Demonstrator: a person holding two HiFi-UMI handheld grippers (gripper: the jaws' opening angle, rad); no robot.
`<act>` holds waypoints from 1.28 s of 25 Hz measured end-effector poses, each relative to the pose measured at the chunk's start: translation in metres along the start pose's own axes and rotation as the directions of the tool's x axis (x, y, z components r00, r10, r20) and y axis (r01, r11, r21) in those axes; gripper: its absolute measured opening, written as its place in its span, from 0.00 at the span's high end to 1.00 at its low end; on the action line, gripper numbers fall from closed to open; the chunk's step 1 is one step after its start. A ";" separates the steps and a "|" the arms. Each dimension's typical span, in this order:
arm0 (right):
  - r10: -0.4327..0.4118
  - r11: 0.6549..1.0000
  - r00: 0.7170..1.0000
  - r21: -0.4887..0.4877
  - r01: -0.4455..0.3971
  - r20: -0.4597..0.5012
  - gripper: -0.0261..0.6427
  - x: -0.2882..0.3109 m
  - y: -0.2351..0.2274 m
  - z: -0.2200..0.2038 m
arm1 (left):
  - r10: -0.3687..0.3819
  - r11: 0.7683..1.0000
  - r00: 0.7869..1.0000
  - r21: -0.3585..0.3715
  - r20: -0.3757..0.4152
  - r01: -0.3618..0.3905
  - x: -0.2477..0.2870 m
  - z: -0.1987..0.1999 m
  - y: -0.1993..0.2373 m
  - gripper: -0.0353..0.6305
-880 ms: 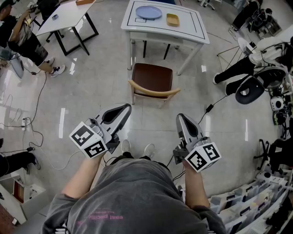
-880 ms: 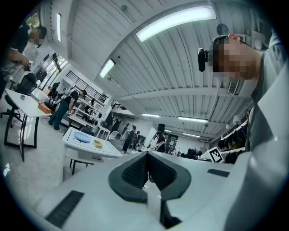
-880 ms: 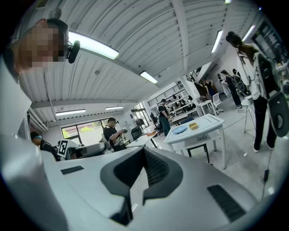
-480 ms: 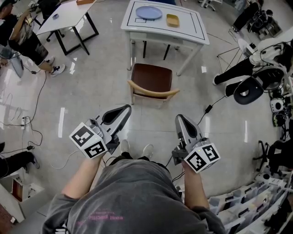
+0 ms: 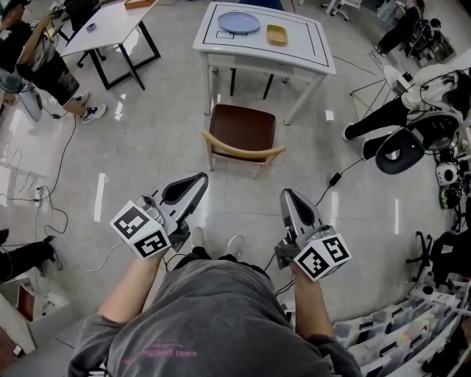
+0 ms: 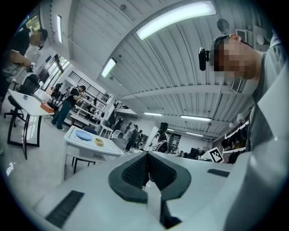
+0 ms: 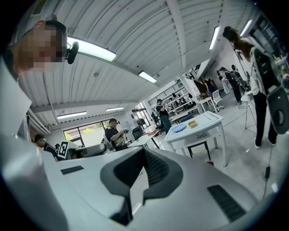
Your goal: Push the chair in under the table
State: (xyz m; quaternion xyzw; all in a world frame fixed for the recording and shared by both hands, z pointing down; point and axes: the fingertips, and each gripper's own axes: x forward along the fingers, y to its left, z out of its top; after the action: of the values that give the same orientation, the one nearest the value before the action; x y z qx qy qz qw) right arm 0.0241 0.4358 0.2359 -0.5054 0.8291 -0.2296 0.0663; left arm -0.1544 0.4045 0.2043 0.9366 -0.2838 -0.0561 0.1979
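chair (image 5: 243, 131) just before table (image 5: 303, 46), plate (image 5: 239, 21) and dish (image 5: 277, 33) on it

One head camera, two on the tongs
Head view looks steeply down, well back from the desk (image 5: 250, 53); views on left tongs (image 5: 197, 180) and right tongs (image 5: 288, 195) look level along their tips, all sharing that distant desk.

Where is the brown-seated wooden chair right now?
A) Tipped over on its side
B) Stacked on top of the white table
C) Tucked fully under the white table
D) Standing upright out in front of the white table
D: in the head view the brown-seated wooden chair stands upright with its whole seat showing on the near side of the white table, not under the tabletop.
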 end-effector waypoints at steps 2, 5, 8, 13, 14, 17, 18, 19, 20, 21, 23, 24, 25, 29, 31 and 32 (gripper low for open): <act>0.006 1.000 1.000 0.002 -0.006 -0.003 0.96 -0.003 -0.006 0.000 | 0.008 1.000 1.000 0.000 -0.005 -0.008 0.005 -0.004 -0.003 0.95; 0.021 1.000 1.000 -0.002 -0.021 -0.004 0.96 -0.007 -0.016 0.002 | 0.019 1.000 1.000 0.002 -0.009 -0.019 0.013 -0.008 -0.009 0.95; 0.036 0.999 0.999 -0.005 -0.036 -0.007 0.96 -0.013 -0.027 0.004 | 0.026 1.000 1.000 0.010 -0.007 -0.026 0.022 -0.010 -0.017 0.95; 0.044 0.999 0.999 0.000 -0.044 -0.008 0.96 -0.021 -0.044 0.011 | 0.045 0.999 0.999 0.018 -0.012 -0.045 0.038 -0.019 -0.029 0.95; 0.048 0.999 0.999 -0.001 -0.048 -0.007 0.96 -0.023 -0.048 0.012 | 0.050 0.999 0.999 0.017 -0.014 -0.050 0.041 -0.021 -0.031 0.95; 0.061 0.998 0.998 -0.006 -0.061 -0.005 0.96 -0.026 -0.056 0.015 | 0.061 0.998 0.998 0.017 -0.018 -0.061 0.047 -0.026 -0.036 0.95; 0.061 0.998 0.998 -0.004 -0.061 -0.005 0.96 -0.027 -0.059 0.017 | 0.063 0.998 0.998 0.018 -0.019 -0.063 0.049 -0.027 -0.037 0.95; 0.058 0.998 0.998 -0.002 -0.058 -0.005 0.96 -0.028 -0.062 0.018 | 0.065 0.998 0.998 0.018 -0.020 -0.064 0.052 -0.028 -0.038 0.95; 0.057 0.998 0.998 -0.001 -0.057 -0.005 0.96 -0.029 -0.064 0.019 | 0.066 0.998 0.998 0.019 -0.020 -0.065 0.054 -0.028 -0.039 0.95; 0.058 0.998 0.998 -0.002 -0.058 -0.004 0.96 -0.030 -0.065 0.020 | 0.066 0.998 0.998 0.019 -0.020 -0.066 0.056 -0.028 -0.039 0.95; 0.062 0.998 0.998 -0.007 -0.062 -0.002 0.96 -0.031 -0.068 0.021 | 0.065 0.998 0.998 0.022 -0.017 -0.065 0.060 -0.028 -0.040 0.95; 0.061 0.998 0.998 -0.007 -0.061 -0.002 0.96 -0.031 -0.070 0.022 | 0.064 0.998 0.998 0.023 -0.015 -0.063 0.063 -0.027 -0.041 0.95; 0.059 0.998 0.998 -0.007 -0.059 -0.002 0.96 -0.032 -0.073 0.023 | 0.062 0.998 0.998 0.025 -0.014 -0.062 0.065 -0.027 -0.041 0.95; 0.051 0.999 0.999 -0.009 -0.051 0.000 0.96 -0.031 -0.083 0.027 | 0.056 0.998 0.998 0.027 -0.009 -0.056 0.077 -0.027 -0.040 0.95; 0.051 0.999 0.999 -0.014 -0.050 0.003 0.96 -0.030 -0.088 0.030 | 0.052 0.998 0.999 0.028 -0.006 -0.052 0.084 -0.025 -0.038 0.95; 0.048 0.999 0.999 -0.015 -0.048 0.005 0.96 -0.029 -0.091 0.032 | 0.049 0.998 0.999 0.029 -0.005 -0.049 0.087 -0.024 -0.037 0.95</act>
State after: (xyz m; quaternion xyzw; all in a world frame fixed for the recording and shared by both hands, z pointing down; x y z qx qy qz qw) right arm 0.1219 0.4160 0.2447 -0.4864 0.8425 -0.2206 0.0703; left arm -0.0575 0.3927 0.2124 0.9323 -0.3067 -0.0445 0.1864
